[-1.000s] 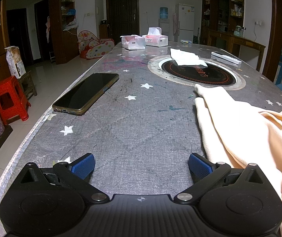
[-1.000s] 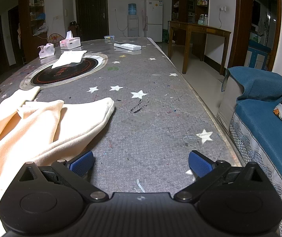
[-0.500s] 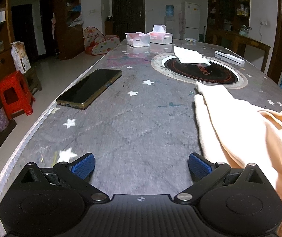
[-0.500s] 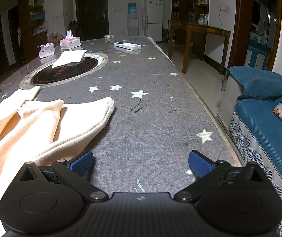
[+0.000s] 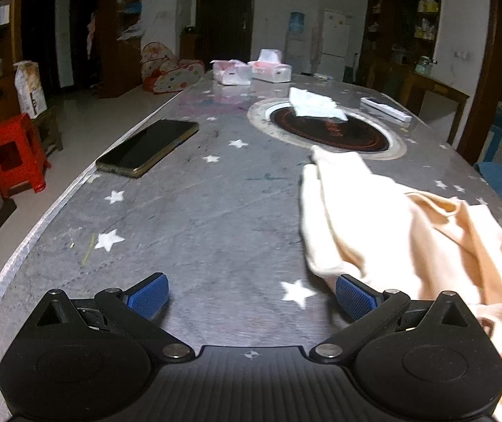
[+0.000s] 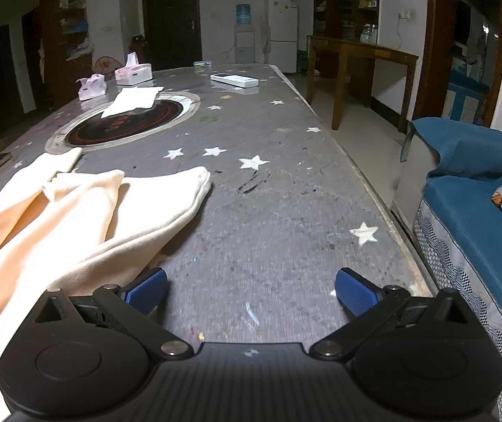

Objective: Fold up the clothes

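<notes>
L gripper (image 5: 251, 297): jaws wide apart, nothing between them. Cream garment (image 5: 409, 232) crumpled on table (image 5: 198, 225), edge just beside R-hand pad, spreading fwd and right. R gripper (image 6: 251, 290): jaws wide, holding nothing; garment (image 6: 75, 218) by L-hand pad, spreading left. Phone (image 5: 149, 147) well fwd-left of L jaws.

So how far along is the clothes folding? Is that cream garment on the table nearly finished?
Barely started. Done: nothing, since the cream fabric garment lies rumpled in loose, uneven layers on the grey star-patterned table. In hand: nothing, as the left gripper and right gripper are both open and empty beside the cloth. Left: grasping an edge, smoothing it flat and making every fold.
</notes>
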Demonstrator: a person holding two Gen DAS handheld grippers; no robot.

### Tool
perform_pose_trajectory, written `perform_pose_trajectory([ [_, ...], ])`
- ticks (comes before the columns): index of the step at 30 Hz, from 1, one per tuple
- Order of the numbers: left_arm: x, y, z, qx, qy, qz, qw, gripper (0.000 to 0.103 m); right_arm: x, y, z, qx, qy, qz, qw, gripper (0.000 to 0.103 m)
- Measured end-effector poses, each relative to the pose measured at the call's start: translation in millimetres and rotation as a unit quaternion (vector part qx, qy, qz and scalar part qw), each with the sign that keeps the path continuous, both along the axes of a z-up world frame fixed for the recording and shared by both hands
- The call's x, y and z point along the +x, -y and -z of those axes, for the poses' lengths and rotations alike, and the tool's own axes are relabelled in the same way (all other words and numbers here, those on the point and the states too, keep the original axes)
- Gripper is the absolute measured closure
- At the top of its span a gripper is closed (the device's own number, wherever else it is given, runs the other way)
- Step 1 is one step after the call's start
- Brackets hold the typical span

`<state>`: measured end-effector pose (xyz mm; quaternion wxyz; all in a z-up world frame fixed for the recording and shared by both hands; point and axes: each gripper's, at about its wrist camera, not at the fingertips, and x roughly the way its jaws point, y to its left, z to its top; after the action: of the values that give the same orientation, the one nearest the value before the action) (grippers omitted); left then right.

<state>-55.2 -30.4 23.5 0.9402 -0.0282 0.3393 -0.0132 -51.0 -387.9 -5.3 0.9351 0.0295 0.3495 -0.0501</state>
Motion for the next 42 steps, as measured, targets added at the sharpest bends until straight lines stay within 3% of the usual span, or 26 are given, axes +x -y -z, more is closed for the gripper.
perform_pose_trajectory([
  [9, -4.9, 24.7, -26.9, -0.012, 0.033, 0.044, 0.9984, 0.0, -14.7, 2.6, -5.4, 0.017, -0.006, -0.013, 1.0, 0.0],
  [23, 19.6, 72.8, -34.0, -0.007, 0.022, 0.121, 0.9924, 0.003, -34.6, 3.4, -34.3, 0.034, 0.03, -0.022, 0.999, 0.0],
  [25, 25.5, 79.6, -31.6, -0.004, 0.015, 0.129, 0.9916, 0.008, -37.1, -0.3, -38.4, 0.04, 0.036, -0.031, 0.998, 0.0],
  [31, 43.0, 87.3, -17.7, -0.002, -0.02, 0.139, 0.99, 0.037, -42.3, -11.2, -46.7, 0.053, 0.045, -0.058, 0.996, 0.004],
  [36, 43.1, 82.9, -12.2, -0.017, -0.029, 0.154, 0.9875, 0.086, -44.6, -18.0, -51.7, 0.064, 0.048, -0.074, 0.994, 0.008],
  [39, 37.5, 78.1, -15.0, -0.027, -0.021, 0.155, 0.9873, 0.096, -44.4, -23.7, -51.9, 0.069, 0.047, -0.084, 0.993, 0.01],
  [42, 32.0, 73.3, -17.9, -0.036, -0.013, 0.155, 0.9871, 0.098, -44.3, -30.2, -51.3, 0.071, 0.046, -0.095, 0.992, 0.011],
])
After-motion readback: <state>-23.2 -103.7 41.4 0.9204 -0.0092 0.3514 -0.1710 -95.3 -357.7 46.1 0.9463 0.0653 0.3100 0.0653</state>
